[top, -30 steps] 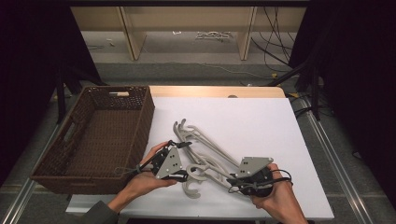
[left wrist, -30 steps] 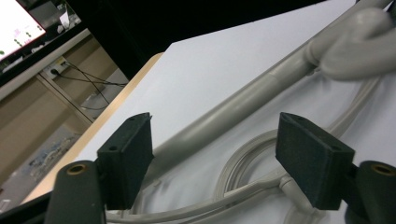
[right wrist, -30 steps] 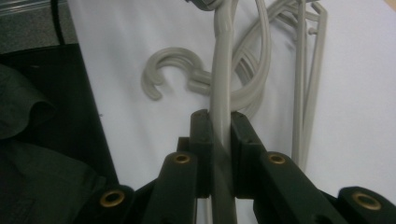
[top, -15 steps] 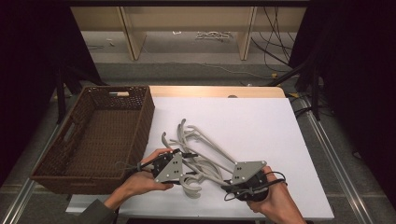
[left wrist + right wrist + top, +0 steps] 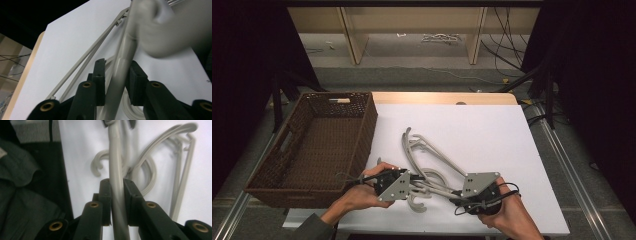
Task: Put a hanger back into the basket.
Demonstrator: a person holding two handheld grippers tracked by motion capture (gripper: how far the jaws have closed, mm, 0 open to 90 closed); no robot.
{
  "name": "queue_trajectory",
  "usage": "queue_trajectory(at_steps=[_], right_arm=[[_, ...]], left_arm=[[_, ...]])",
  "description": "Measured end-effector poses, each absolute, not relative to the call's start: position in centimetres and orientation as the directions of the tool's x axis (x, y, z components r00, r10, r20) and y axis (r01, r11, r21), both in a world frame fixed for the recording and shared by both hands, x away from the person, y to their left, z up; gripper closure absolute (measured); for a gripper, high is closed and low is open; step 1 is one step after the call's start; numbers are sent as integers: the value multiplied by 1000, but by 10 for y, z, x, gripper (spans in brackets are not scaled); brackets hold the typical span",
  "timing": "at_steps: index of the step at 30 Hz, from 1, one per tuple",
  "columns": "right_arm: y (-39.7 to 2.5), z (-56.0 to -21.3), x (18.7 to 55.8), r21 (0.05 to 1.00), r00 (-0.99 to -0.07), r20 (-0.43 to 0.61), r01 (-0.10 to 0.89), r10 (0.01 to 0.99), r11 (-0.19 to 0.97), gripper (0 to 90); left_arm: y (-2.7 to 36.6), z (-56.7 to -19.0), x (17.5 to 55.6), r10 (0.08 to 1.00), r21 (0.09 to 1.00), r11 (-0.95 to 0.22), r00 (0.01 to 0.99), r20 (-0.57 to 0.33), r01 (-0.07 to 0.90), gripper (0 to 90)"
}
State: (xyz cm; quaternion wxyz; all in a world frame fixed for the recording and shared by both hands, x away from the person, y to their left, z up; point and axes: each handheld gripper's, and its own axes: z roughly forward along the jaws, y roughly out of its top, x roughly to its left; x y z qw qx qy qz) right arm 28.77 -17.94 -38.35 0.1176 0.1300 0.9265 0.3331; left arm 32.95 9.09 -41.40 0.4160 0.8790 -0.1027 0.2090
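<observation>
Several grey plastic hangers [image 5: 426, 149] lie tangled on the white table [image 5: 492, 135]. One grey hanger [image 5: 438, 190] runs between my two grippers near the front edge. My left gripper [image 5: 413, 181] is shut on one arm of it; in the left gripper view the bar [image 5: 125, 57] passes between the jaws [image 5: 116, 80]. My right gripper [image 5: 458, 198] is shut on the other arm, and in the right gripper view the bar [image 5: 113, 157] is pinched between the pads [image 5: 117, 192]. A hook [image 5: 96, 165] curls to the left beyond them.
A dark wicker basket [image 5: 368, 125] stands at the table's left, with a small light stick [image 5: 339, 100] at its far end. Wooden shelf legs and cables lie on the floor beyond the table. The right half of the table is bare white.
Both hands have drawn back toward the near edge, and the held hanger has come with them. The right gripper has moved down and slightly left.
</observation>
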Motion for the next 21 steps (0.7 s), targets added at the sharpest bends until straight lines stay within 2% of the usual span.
queue_trajectory(at_steps=[3,7,8,9,10,13,14,15,16,18,21], right_arm=[[-183,-381,289,677,-936,-123,164,330,717,774],[-185,-376,290,684,-922,-152,162,357,711,724],[-186,-376,291,692,-911,-158,173,381,701,675],[-186,-376,291,692,-911,-158,173,381,701,675],[-188,-373,293,708,-884,-176,193,434,679,542],[-191,-368,295,750,-841,-173,224,512,622,438],[-193,-365,295,765,-823,-161,245,545,595,411],[-193,-365,295,765,-823,-161,245,545,595,411],[-196,-362,297,795,-804,-148,250,576,553,384],[-198,-361,297,832,-779,-131,250,614,495,372],[-198,-361,298,850,-751,-130,251,647,463,352]], left_arm=[[90,-414,329,-1,706,-625,905,425,-332,750],[88,-410,327,5,695,-639,902,431,-329,768],[89,-408,327,21,703,-637,905,425,-315,774],[89,-408,327,21,703,-637,905,425,-315,780],[90,-406,327,27,704,-640,907,421,-308,787],[94,-403,330,105,748,-626,927,360,-220,791],[94,-403,330,105,748,-626,927,360,-220,791],[95,-402,331,123,753,-626,928,351,-202,791],[97,-401,334,175,769,-624,935,308,-137,791],[99,-397,335,232,789,-610,935,267,-74,792],[99,-394,335,270,786,-618,933,238,-21,793]])
